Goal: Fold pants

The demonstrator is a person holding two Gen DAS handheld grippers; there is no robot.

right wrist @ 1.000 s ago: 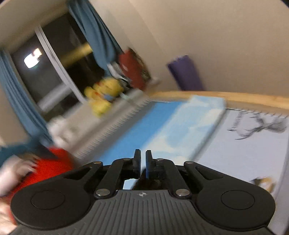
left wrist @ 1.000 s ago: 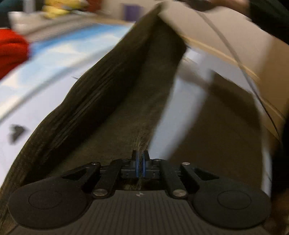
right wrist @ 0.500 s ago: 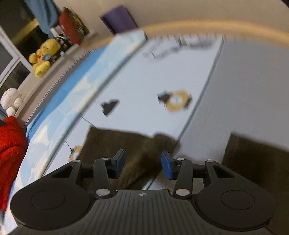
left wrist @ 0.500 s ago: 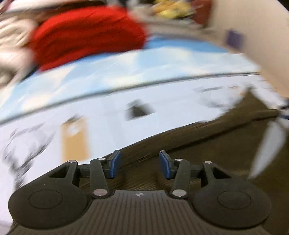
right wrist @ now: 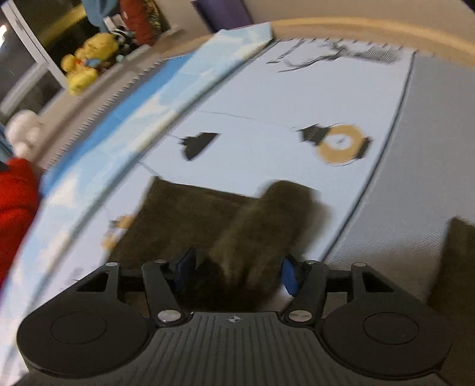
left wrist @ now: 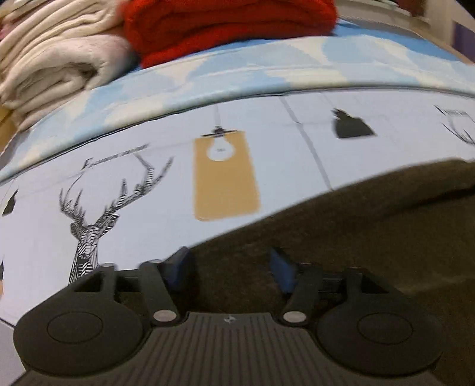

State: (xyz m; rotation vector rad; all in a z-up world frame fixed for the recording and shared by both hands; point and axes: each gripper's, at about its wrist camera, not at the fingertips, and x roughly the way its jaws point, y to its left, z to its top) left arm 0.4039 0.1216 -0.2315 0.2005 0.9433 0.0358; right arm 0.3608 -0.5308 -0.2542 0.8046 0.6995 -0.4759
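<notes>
Spreading wide with nothing between them, the blue-padded fingers [left wrist: 181, 267] of the left gripper [left wrist: 231, 268] hover over the dark brown pants [left wrist: 341, 237], just inside the curved edge where the cloth meets the pale printed mat [left wrist: 148, 237]. The right gripper [right wrist: 237, 274] is also parted wide, one finger [right wrist: 289, 277] on each side of a raised, blurred fold of the pants [right wrist: 261, 231] without gripping it. The fabric looks soft and fuzzy and lies flat on the mat, one corner [right wrist: 157, 184] near a blue cloud-patterned mat [right wrist: 118, 124]. Bare mat lies beyond the cloth, printed with a deer [left wrist: 89, 213], a tan lamp tag [left wrist: 222, 178] and a tan ring [right wrist: 341, 145]. Farther off sit a folded red blanket [left wrist: 231, 26] and a cream blanket [left wrist: 53, 59].
</notes>
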